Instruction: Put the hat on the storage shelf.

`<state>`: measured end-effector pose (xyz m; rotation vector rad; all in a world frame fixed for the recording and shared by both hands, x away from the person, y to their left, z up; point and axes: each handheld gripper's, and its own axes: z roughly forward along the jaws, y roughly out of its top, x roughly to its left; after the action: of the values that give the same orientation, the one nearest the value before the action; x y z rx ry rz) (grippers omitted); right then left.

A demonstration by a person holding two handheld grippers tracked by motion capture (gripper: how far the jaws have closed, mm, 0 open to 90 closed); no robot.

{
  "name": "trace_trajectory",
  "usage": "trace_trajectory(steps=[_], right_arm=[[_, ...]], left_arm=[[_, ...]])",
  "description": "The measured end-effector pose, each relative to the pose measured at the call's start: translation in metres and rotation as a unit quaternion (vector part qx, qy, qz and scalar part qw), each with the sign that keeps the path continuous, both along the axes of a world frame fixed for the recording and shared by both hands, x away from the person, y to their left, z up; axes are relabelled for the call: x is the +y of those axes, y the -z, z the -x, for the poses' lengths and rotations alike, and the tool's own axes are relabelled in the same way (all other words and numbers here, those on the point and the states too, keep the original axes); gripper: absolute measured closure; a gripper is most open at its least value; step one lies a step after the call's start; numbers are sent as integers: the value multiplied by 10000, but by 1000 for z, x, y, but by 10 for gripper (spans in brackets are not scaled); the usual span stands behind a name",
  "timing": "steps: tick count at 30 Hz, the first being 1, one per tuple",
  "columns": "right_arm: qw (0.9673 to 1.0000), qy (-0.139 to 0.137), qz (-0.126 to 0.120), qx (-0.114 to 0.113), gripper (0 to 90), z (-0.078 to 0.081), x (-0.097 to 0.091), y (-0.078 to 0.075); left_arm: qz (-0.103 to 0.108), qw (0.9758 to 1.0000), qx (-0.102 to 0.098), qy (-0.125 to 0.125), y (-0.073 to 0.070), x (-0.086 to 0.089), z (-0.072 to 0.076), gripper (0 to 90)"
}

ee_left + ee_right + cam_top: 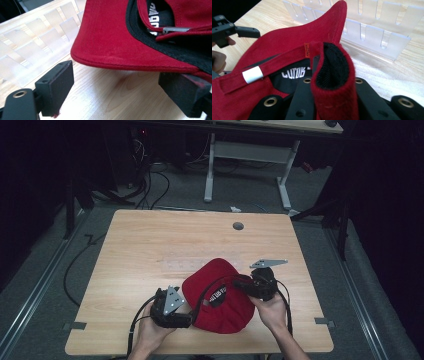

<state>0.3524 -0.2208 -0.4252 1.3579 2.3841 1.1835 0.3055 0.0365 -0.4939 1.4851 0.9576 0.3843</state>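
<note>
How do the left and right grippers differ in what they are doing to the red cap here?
The right gripper is shut on a fold of the red cap; the left gripper stands open, its jaws wide apart. The right grips the cap's rear edge; the left sits by its brim, which overhangs one pad. Both are hand-held, low over the wooden table.

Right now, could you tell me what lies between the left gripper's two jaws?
In the left gripper view, bare wooden table lies between the jaws of the left gripper; the red cap has its brim edge just above and beyond that gap, untouched by the left-hand jaw.
</note>
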Motion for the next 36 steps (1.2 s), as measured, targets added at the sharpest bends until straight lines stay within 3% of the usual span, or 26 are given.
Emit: trace_trajectory(steps=[3, 5, 13, 15, 16, 22, 26, 27, 29, 36], right_arm=[[10000, -20, 0, 88, 825, 0, 2, 1], [9999, -49, 8, 136, 824, 0, 2, 2], [9997, -74, 12, 230, 822, -1, 6, 3], [9995, -113, -52, 301, 821, 0, 6, 4], [9992, -170, -148, 342, 820, 0, 7, 4], [9991, -200, -205, 325, 816, 1, 7, 1], [9987, -246, -271, 353, 809, 1, 7, 1], [9987, -257, -287, 342, 806, 0, 7, 1], [9984, -286, -334, 344, 795, 0, 8, 1], [9980, -345, -403, 336, 757, -1, 6, 1]], left_arm=[[-97, 9999, -44, 56, -1, -2, 1, 132], [-239, 9994, -239, 90, -2, -7, 5, 142], [-431, 9986, -314, 72, -2, -9, 6, 165], [-333, 9988, -329, 136, -3, -10, 7, 223], [-343, 9987, -332, 170, -4, -13, 7, 249], [-414, 9982, -388, 201, -6, -13, 6, 354], [-347, 9986, -278, 274, -7, -10, 5, 464], [-300, 9988, -236, 317, -8, -9, 5, 464], [-112, 9988, -92, 458, -11, -5, 6, 568], [-202, 9970, -50, 743, -15, -5, 9, 681]])
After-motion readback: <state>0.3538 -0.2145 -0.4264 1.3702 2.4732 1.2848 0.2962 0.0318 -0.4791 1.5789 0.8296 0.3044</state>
